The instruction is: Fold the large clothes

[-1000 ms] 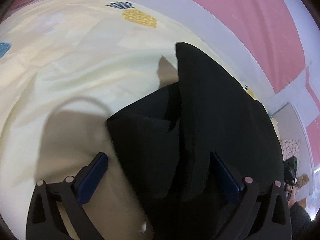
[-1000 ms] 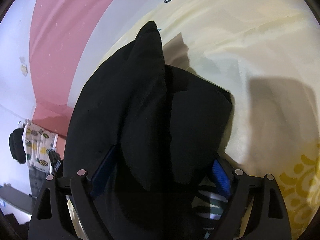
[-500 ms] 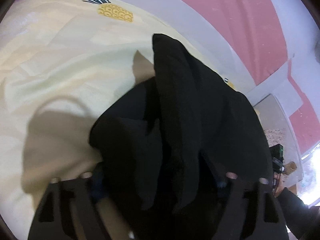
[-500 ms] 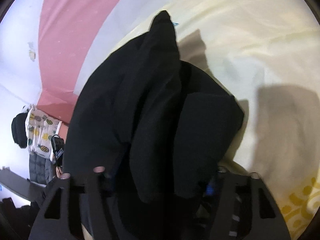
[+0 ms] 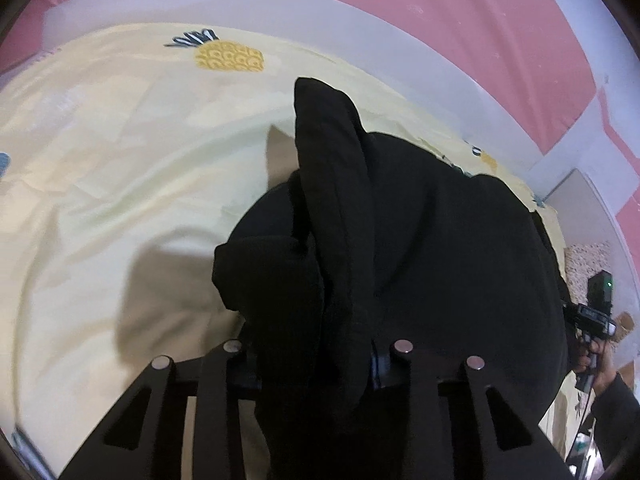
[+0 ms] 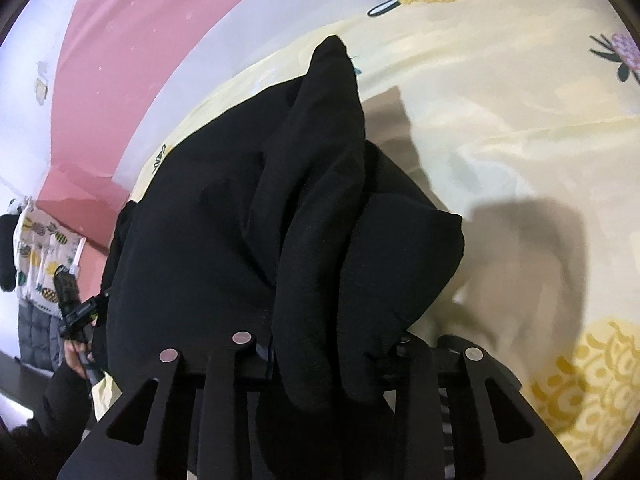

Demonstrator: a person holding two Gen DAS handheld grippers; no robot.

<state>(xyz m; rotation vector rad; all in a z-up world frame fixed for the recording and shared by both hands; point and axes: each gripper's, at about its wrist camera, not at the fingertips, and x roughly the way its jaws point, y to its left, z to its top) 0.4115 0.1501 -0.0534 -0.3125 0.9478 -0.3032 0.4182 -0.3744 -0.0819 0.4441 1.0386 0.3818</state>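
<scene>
A large black garment [image 5: 420, 248] is bunched in thick folds over a pale yellow pineapple-print bedsheet [image 5: 120, 168]. My left gripper [image 5: 316, 354] is shut on a fold of the black garment, which drapes over and hides its fingertips. In the right wrist view the same garment [image 6: 248, 216] hangs in folds in front of the camera. My right gripper [image 6: 324, 346] is shut on a fold of it, and the cloth covers its fingertips. The garment stretches between the two grippers, raised off the sheet.
The sheet [image 6: 520, 128] spreads wide beyond the garment. A pink and white wall [image 5: 440, 20] runs behind the bed. The other gripper and the hand holding it show at the right edge of the left wrist view [image 5: 596, 320] and at the left edge of the right wrist view [image 6: 76, 308].
Both grippers went from open around the garment's folds to shut on them. The garment has been gathered and lifted, and both views have tilted up toward the wall.
</scene>
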